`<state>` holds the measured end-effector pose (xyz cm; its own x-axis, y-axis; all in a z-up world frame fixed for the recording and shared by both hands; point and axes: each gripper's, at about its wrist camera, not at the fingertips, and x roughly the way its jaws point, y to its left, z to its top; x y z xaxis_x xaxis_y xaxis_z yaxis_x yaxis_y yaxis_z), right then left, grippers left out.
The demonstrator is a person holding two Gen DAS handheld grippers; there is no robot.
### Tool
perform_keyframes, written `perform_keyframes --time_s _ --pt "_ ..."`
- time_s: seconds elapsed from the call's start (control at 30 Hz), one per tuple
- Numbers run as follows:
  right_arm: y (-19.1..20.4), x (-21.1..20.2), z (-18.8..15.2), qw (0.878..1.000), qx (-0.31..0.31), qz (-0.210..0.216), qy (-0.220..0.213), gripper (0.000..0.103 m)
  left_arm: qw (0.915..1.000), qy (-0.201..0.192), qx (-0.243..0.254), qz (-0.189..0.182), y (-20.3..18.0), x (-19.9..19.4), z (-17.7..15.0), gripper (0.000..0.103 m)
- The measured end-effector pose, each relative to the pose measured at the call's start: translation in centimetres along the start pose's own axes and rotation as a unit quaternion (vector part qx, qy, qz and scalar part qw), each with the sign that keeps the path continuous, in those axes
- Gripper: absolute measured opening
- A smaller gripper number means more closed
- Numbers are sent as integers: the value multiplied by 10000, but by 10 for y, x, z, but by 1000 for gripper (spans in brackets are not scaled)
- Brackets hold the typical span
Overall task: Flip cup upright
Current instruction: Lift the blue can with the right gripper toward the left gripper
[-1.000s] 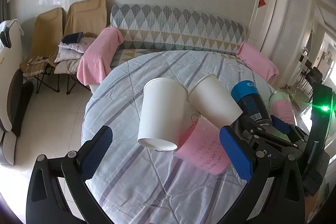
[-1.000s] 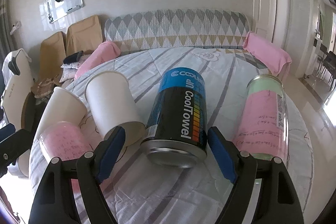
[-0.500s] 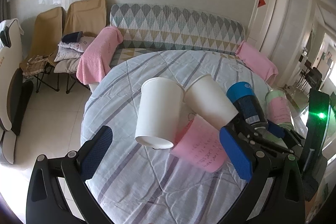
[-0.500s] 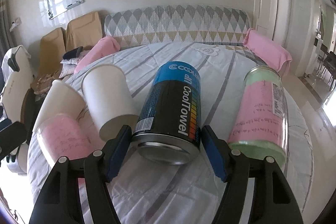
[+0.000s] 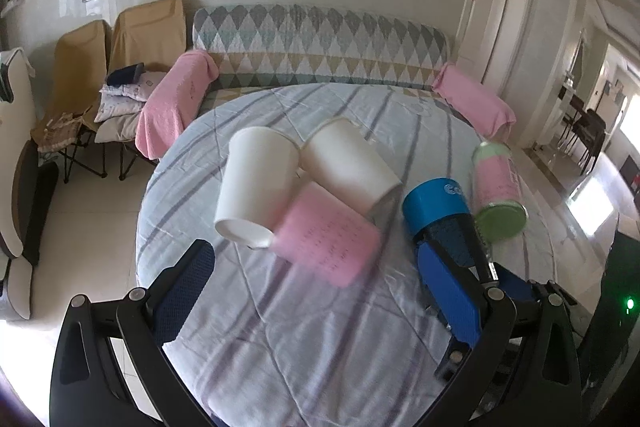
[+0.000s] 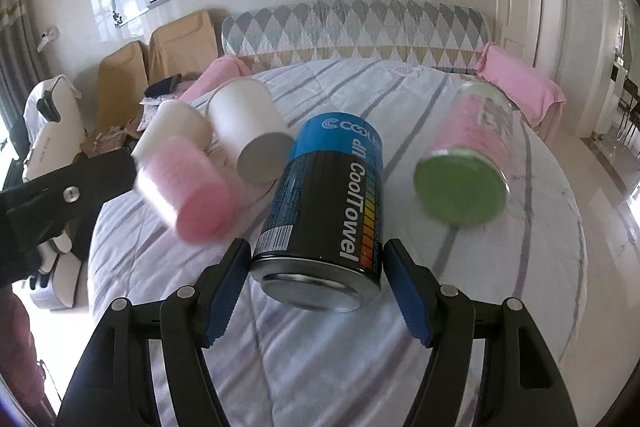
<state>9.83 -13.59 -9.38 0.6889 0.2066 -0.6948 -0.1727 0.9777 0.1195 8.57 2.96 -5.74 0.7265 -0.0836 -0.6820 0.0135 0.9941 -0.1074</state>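
On striped table [image 5: 320, 327], pink cup [image 6: 188, 187] motion-blurred, print unreadable. Can [image 6: 324, 223] hides part of right gripper [image 6: 316, 291] in left view. Can lies on side between right fingers [image 6: 226, 295], both pads pressing its base end. Left gripper [image 5: 320, 291] spread wide, holding nothing. White cups [image 5: 256, 195] and jar [image 5: 498, 191] lie sideways beyond.

A black can [image 6: 324, 223] with a blue top and the words "CoolTowel" lay on its side on the striped cloth. Its shiny metal end faced the camera. Its far blue end [image 5: 434, 201] lay beside a green and pink jar.
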Motion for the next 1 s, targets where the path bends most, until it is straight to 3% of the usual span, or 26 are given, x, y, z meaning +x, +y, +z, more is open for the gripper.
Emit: perform_keyframes --time_s 0.23,0.67,0.77,1.0 --pt "3 -20 -18 9998 -31 174 -27 70 9996 228 92 -100 -19 -13 -10 103" --pt "-2 -28 -32 9990 129 430 -82 70 9988 484 96 53 -28 -14 -17 103" --pt "-2 -29 -33 9987 162 485 -74 81 9986 516 100 54 -31 -14 -16 103" --pt "-5 -43 -35 9982 35 571 -195 81 9974 699 89 -175 -47 -6 -13 103"
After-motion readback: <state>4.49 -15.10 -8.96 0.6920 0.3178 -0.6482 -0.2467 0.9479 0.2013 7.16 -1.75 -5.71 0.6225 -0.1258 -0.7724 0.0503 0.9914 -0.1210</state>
